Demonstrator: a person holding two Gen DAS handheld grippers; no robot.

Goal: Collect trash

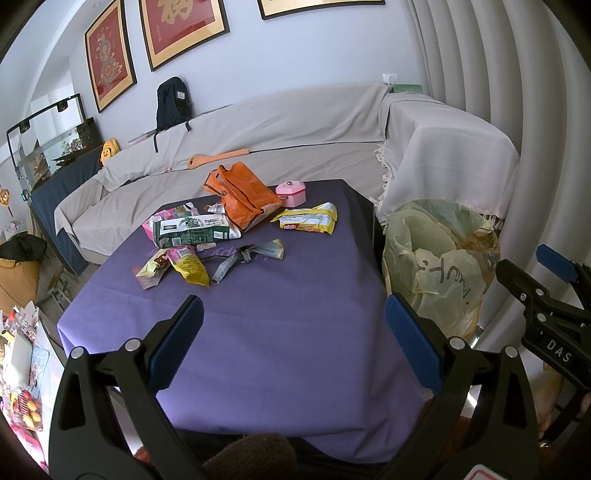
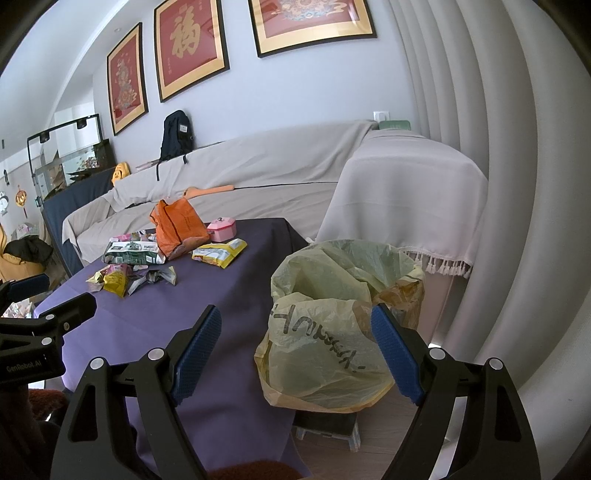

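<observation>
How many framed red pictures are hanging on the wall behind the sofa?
3, in a row above the sofa: the left picture over the fish tank, the middle picture, and the right picture, cut off by the frame's top edge. More could hang out of view.

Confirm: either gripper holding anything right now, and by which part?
Nothing is held. The left gripper and right gripper are both open and empty; the wrappers lie untouched on the purple tablecloth.

Left wrist view sits low at the near edge of the counter, looking along it toward the sofa. Right wrist view sits further right, facing the same way, close to the bin bag. Both share counter, wrappers, bag, sofa.
</observation>
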